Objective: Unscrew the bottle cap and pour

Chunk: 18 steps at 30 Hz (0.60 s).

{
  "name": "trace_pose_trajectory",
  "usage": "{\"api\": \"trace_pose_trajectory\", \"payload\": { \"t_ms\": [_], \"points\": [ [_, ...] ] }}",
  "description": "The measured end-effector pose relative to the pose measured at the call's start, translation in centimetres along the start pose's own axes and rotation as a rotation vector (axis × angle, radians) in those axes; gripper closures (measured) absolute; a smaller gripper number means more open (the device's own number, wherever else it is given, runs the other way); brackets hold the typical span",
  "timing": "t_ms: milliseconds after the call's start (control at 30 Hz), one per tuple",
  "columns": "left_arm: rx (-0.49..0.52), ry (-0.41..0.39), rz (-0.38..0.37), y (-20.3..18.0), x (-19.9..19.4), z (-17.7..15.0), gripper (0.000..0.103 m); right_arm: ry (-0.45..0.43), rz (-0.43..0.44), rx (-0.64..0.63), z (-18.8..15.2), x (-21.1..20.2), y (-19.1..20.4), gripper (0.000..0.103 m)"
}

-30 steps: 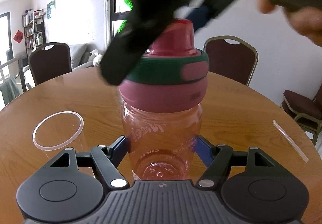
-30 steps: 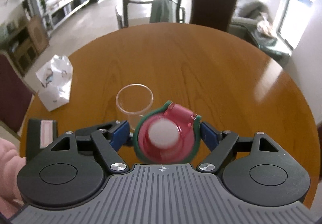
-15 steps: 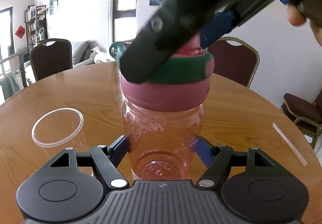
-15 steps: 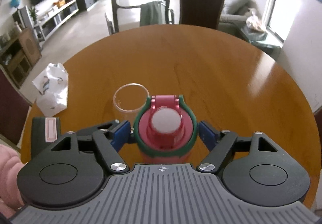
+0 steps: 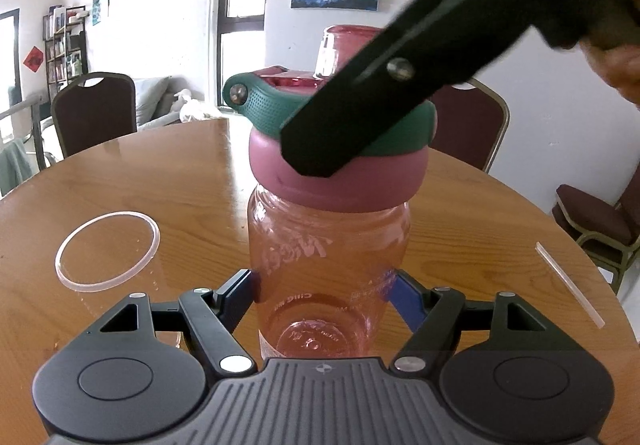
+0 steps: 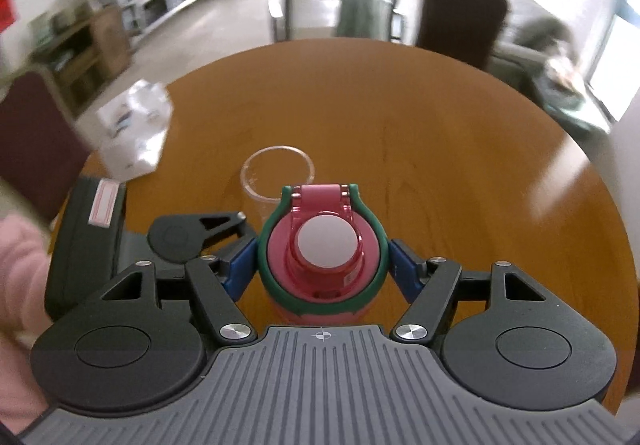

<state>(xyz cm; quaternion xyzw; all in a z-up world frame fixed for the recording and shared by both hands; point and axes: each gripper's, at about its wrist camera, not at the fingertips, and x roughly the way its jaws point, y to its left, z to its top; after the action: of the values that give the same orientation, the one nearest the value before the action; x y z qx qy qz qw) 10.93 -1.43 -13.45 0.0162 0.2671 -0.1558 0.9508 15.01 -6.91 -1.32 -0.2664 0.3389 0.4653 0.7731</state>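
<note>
Left gripper (image 5: 326,291): your blue pads clamp the lower body of the bottle (image 5: 328,265), one on each side, holding it upright on the table (image 5: 180,173).
Right gripper (image 6: 322,265): you reach down from above; the fingers close on the green ring of the cap (image 6: 322,245), touching both flanks.
Cap: pink with a green collar, seated on the bottle mouth; in the left wrist view it sits tilted.
Cup (image 5: 108,251): clear, empty, just beside the bottle on your left gripper's side.
Straw (image 5: 568,285): lies flat, well apart to the right.
Background: chairs (image 5: 94,109) around the round table.
</note>
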Motion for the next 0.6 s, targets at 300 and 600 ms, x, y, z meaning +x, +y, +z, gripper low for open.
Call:
{"api": "trace_pose_trajectory", "payload": {
  "t_ms": [300, 600],
  "points": [
    [-0.017, 0.004, 0.016, -0.1, 0.1, 0.2, 0.03, -0.038, -0.173, 0.271, 0.1, -1.1, 1.4, 0.014],
    [-0.015, 0.004, 0.009, 1.3, -0.9, -0.8, 0.031, -0.029, -0.26, 0.367, -2.7, -3.2, 1.3, 0.017]
  ]
}}
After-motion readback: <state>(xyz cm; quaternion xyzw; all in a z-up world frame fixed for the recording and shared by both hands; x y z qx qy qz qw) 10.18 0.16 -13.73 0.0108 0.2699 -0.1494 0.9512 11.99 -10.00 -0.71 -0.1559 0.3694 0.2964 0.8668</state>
